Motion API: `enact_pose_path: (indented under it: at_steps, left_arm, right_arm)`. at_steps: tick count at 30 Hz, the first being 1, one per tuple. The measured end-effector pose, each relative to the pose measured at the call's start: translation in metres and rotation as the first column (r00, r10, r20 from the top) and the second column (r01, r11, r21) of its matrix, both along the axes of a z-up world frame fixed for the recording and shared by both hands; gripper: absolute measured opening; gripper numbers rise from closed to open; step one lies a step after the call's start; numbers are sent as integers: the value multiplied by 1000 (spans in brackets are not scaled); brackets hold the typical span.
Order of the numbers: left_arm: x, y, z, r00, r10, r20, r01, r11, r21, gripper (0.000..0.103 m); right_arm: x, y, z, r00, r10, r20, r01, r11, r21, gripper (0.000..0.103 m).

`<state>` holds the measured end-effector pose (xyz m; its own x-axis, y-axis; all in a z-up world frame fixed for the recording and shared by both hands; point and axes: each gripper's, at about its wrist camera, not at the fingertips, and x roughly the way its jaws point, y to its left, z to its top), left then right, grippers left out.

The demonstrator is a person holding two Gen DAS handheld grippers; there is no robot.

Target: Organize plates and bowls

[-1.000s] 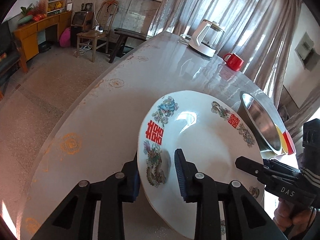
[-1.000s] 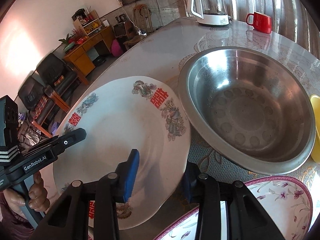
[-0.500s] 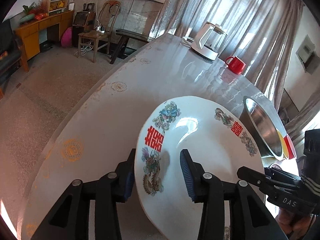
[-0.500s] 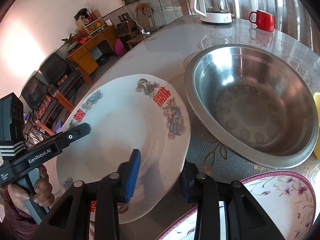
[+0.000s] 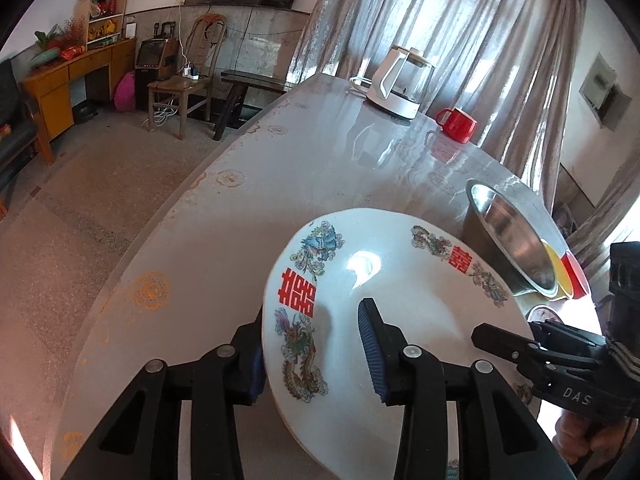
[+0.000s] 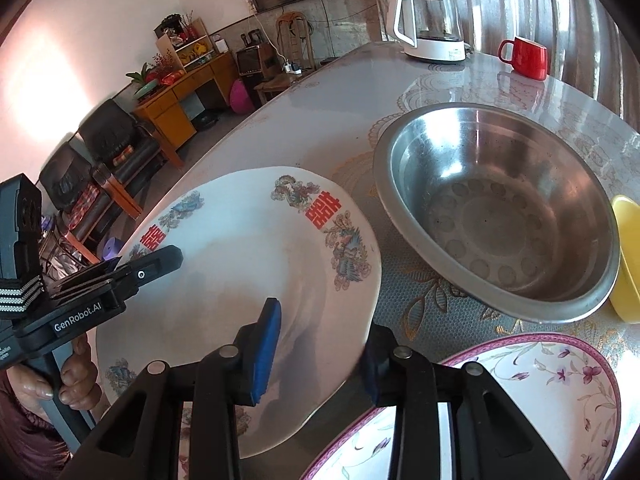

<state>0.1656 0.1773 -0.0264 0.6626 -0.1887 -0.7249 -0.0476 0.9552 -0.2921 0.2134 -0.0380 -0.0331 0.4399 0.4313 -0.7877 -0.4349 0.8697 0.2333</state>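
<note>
A large white plate (image 5: 400,312) with red double-happiness signs and dragon prints is held up, tilted, over the table. My left gripper (image 5: 316,352) straddles its left rim, jaws apart. My right gripper (image 6: 320,344) straddles its right rim (image 6: 360,280), jaws apart, and shows in the left wrist view (image 5: 532,352). The plate (image 6: 224,280) hides the table below it. A steel bowl (image 6: 500,208) stands to the right, beside a yellow bowl (image 6: 628,256). A floral plate with a purple rim (image 6: 540,392) lies under my right gripper.
A white kettle (image 5: 400,84) and a red mug (image 5: 456,124) stand at the far end of the table (image 5: 280,168). The table's left edge drops to the floor. Chairs and a wooden desk (image 5: 68,84) stand further left.
The white plate has risen a little and shifted toward the steel bowl. Both grippers' jaws have spread slightly wider around its rim.
</note>
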Motion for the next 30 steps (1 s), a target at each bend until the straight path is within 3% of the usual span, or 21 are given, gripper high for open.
enact_pose_path:
  at_steps: [5,30]
  left_arm:
    - [-13,-6,7,999,-21,32,20,999,40,41]
    - [-68,-42,38,983,-101,154,95,994,47,41]
  right_arm:
    - [-8,-3,-2,1000,0,-4,0,1000,20,35]
    - [-55,-32,22,995,-41,87,30,992,124,35]
